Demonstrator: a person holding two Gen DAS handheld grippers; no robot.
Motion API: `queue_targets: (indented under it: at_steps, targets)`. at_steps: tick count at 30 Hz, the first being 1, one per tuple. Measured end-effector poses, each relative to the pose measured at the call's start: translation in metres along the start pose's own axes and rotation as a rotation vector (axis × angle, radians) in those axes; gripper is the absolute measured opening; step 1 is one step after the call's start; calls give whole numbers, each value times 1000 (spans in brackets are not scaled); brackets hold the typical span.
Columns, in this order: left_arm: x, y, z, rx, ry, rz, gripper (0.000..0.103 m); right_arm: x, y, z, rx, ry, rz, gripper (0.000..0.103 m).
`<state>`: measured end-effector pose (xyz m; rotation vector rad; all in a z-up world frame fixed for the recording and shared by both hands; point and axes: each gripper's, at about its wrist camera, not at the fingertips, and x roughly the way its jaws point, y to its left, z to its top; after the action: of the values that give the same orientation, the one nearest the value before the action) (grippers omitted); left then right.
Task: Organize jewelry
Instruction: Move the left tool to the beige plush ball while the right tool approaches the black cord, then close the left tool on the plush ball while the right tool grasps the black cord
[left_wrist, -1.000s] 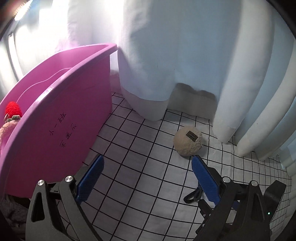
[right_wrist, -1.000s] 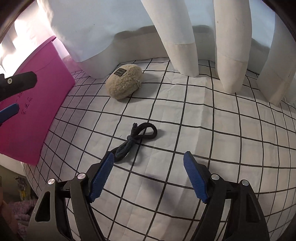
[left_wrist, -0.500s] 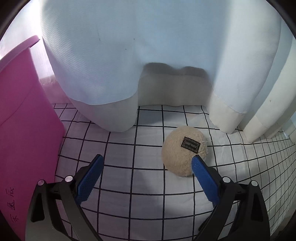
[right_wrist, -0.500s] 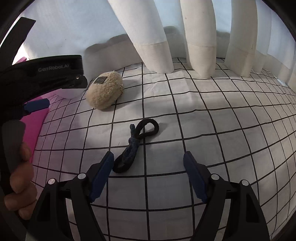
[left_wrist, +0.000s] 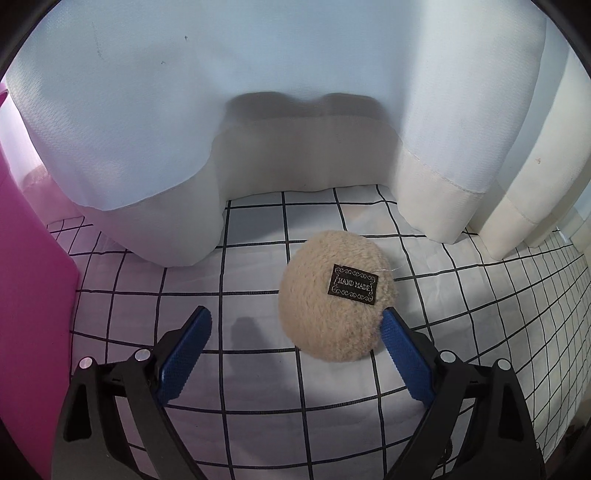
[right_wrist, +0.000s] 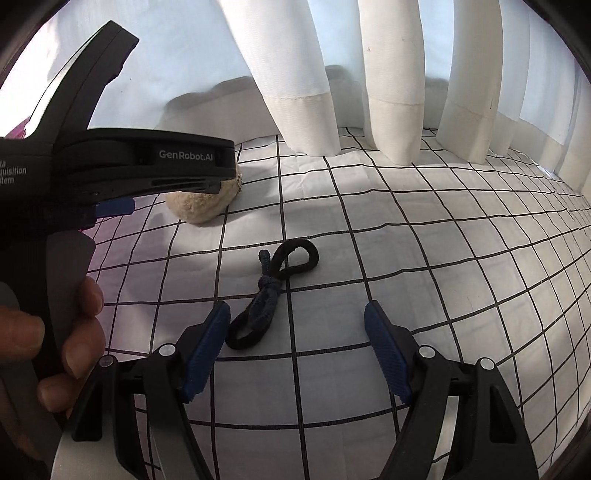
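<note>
A beige fuzzy ball (left_wrist: 334, 295) with a black "HAND MADE" label lies on the checked cloth (left_wrist: 258, 373). My left gripper (left_wrist: 295, 328) is open, its right pad (left_wrist: 404, 360) beside the ball's lower right edge, the ball partly between the fingers. In the right wrist view the ball (right_wrist: 201, 205) is half hidden behind the left gripper's black body (right_wrist: 122, 166). Knotted black and dark blue hair ties (right_wrist: 271, 291) lie on the cloth just ahead of my open, empty right gripper (right_wrist: 297, 334), nearer its left pad (right_wrist: 207, 347).
A pink plastic bin (left_wrist: 29, 306) stands at the left. White curtains (left_wrist: 184, 129) hang down onto the cloth at the back; several curtain folds (right_wrist: 391, 74) show in the right wrist view. A hand (right_wrist: 66, 350) holds the left gripper.
My left gripper has moved forward and right, away from the pink bin, up to the fuzzy ball. My right gripper has moved slightly closer to the hair ties.
</note>
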<state>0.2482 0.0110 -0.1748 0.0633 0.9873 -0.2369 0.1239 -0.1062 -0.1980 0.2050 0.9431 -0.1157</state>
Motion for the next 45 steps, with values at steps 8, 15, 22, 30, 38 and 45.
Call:
queue_targets:
  at_steps: [8,15,22,30,38,45]
  targets:
    - [-1,4,-6,3,8,-26,52,0,13,1,-83,-7,-7,15]
    - [-9,10,-14,-12,11,-64,35,2,-2,6,-68,-4,26,9]
    - [-28,14,-19,-32,-3,-63,35,-10,-28,11,-64,6,40,9]
    - [-81,-2,-31,-69,-22,-63,35,-42,-61,28,-91,6,85,9]
    - [-156,-16,-45,-142,-72,-28,35,-93,-85,65,-194,-38,182,9]
    - [-231,-8,-54,-264,-166,67,35,-132,-61,103,-327,-90,368,9]
